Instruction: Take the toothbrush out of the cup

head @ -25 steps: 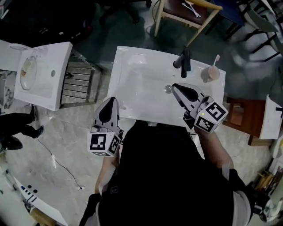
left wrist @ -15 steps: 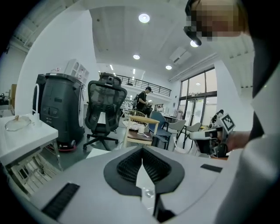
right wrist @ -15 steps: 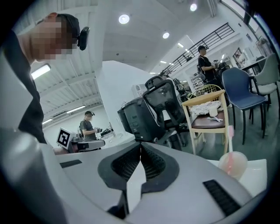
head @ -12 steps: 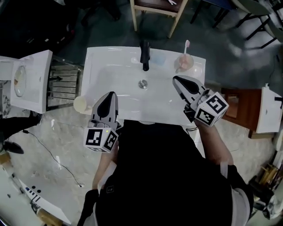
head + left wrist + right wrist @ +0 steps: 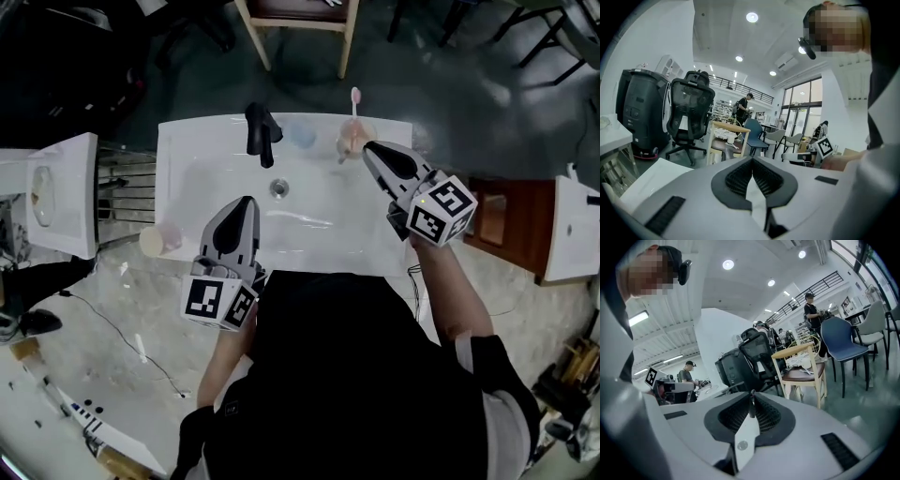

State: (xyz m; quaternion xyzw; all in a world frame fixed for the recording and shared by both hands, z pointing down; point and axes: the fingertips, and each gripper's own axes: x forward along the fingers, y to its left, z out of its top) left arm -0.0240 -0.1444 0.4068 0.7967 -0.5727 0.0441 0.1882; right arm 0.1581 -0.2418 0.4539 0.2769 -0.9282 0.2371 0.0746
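Right gripper point(image 5: 367, 150): jaws all but together, just easing apart, nothing between them.
Toothbrush: pink-headed white toothbrush point(image 5: 354, 101) upright in pale pink cup point(image 5: 349, 142), just beside that gripper's tip.
Around: black tap point(image 5: 262, 133) on white ceramic basin point(image 5: 187, 150); wooden chair point(image 5: 349, 33) beyond.
Left gripper point(image 5: 246, 204): closed, empty, over the basin's front.
Pose: both point forward, slightly downward.

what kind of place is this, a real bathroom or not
Likely an open workspace or lab, not a bathroom: the white washbasin with its black faucet stands in the open, with an office chair and a mezzanine walkway beyond.
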